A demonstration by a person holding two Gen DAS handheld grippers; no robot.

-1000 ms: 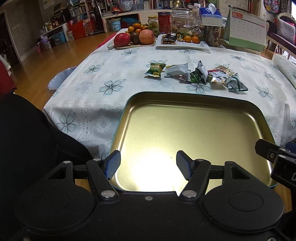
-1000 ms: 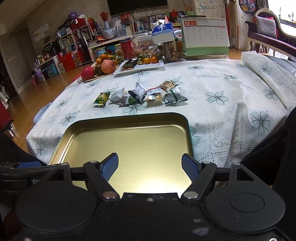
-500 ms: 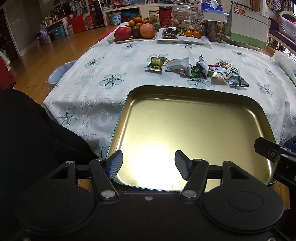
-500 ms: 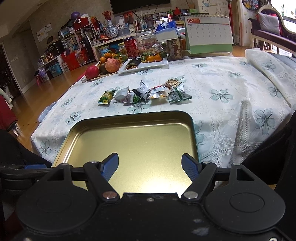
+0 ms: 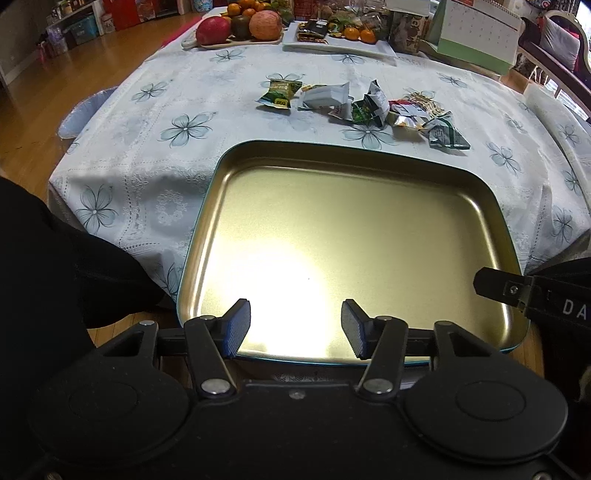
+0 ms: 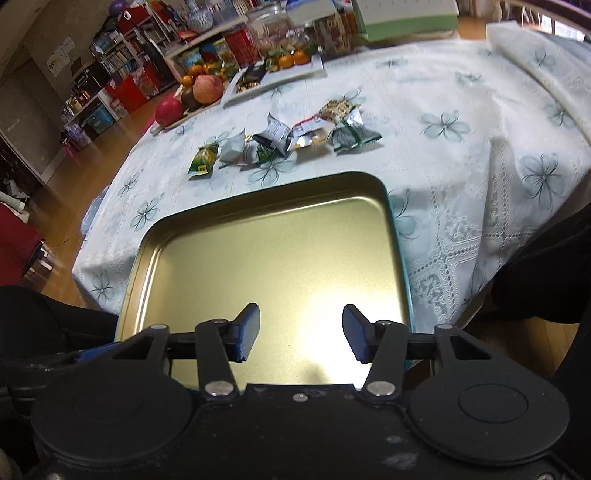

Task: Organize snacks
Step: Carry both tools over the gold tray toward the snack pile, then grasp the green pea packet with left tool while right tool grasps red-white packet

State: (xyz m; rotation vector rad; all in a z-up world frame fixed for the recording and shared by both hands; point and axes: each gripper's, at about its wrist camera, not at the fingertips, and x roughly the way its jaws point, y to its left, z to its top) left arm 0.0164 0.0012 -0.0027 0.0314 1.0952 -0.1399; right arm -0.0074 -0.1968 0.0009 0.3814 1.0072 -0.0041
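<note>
An empty gold metal tray (image 5: 491, 206) with a teal rim lies at the near edge of the table; it also shows in the right wrist view (image 6: 395, 236). Several snack packets lie in a row beyond it: a green one (image 5: 279, 93) at the left, a white one (image 5: 327, 96), and a dark green one (image 5: 447, 134) at the right. The row also shows in the right wrist view (image 6: 280, 140). My left gripper (image 5: 295, 328) is open and empty above the tray's near edge. My right gripper (image 6: 301, 334) is open and empty above the tray's near right part.
A floral tablecloth (image 5: 184, 125) covers the table. At the far side stand a board of fruit (image 5: 240, 27), a white plate with oranges and snacks (image 5: 340, 38) and a desk calendar (image 5: 476, 33). The right gripper's body (image 5: 535, 295) shows at the tray's right edge.
Both grippers have risen and tilted down over the tray, so the packets sit higher in view. The right wrist view has rolled to the left. Both grippers stay open.
</note>
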